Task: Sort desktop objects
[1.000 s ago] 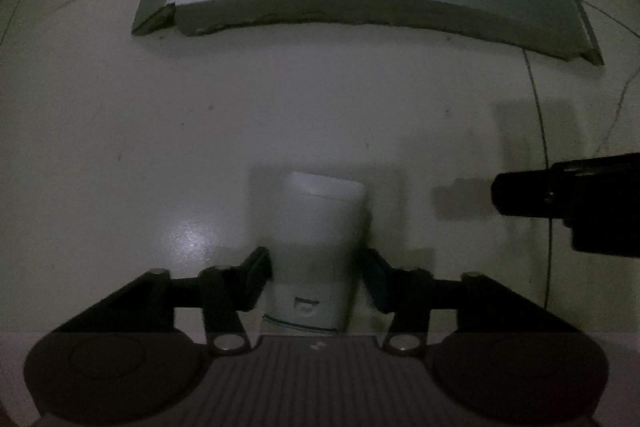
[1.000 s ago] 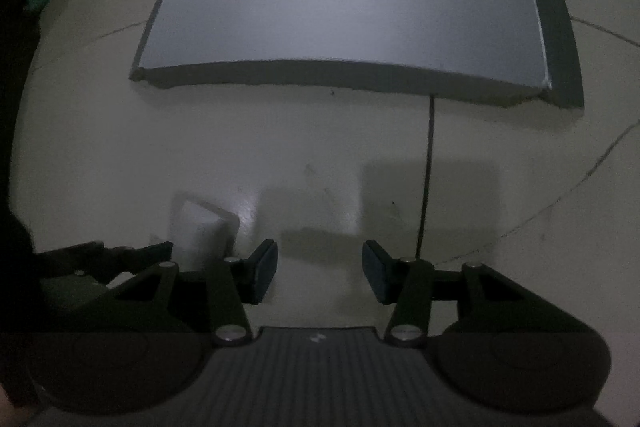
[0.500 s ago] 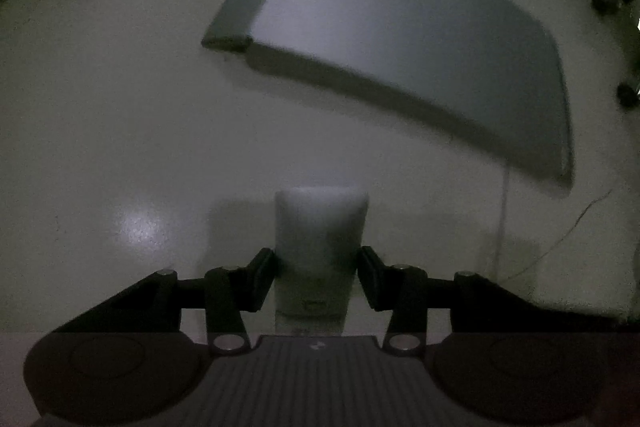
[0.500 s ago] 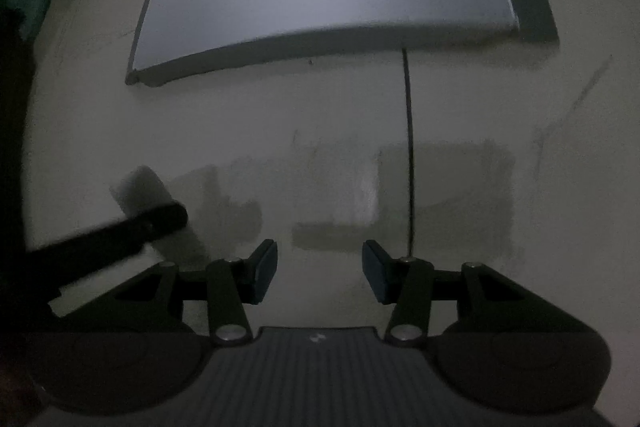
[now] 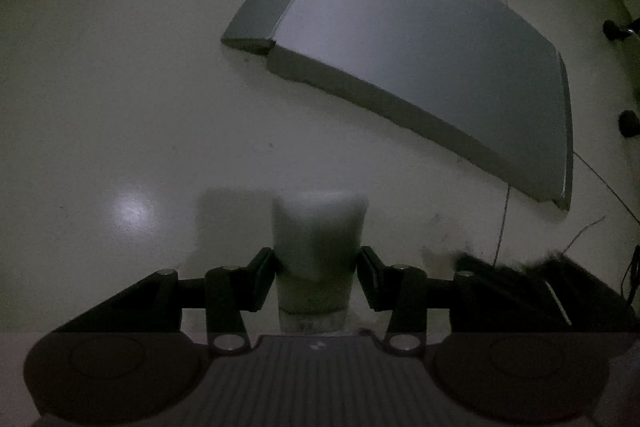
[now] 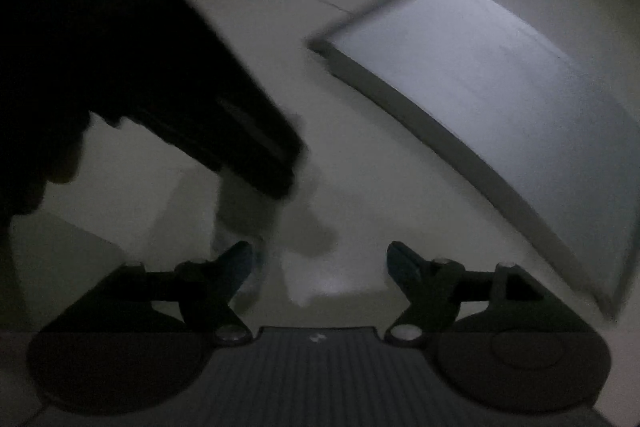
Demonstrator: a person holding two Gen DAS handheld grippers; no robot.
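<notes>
The scene is dim. My left gripper [image 5: 316,271] is shut on a white tube [image 5: 318,243] that stands out forward between the pads, held above the pale desk [image 5: 120,107]. A closed grey laptop [image 5: 420,67] lies beyond it to the right. In the right wrist view my right gripper [image 6: 320,263] is open and empty. The left gripper's dark body [image 6: 192,99] crosses that view at the left, with the tube [image 6: 244,215] hanging blurred under it, just ahead of my left fingertip [image 6: 238,263]. The laptop [image 6: 500,99] lies at the right.
A thin cable [image 5: 500,231] runs across the desk below the laptop's near corner. The right gripper's dark body [image 5: 540,283] shows low at the right of the left wrist view. Small dark objects [image 5: 628,123] sit at the far right edge.
My left gripper closed on the white tube and lifted it, swinging left so the laptop slid right. My right gripper opened wider and turned toward the left gripper.
</notes>
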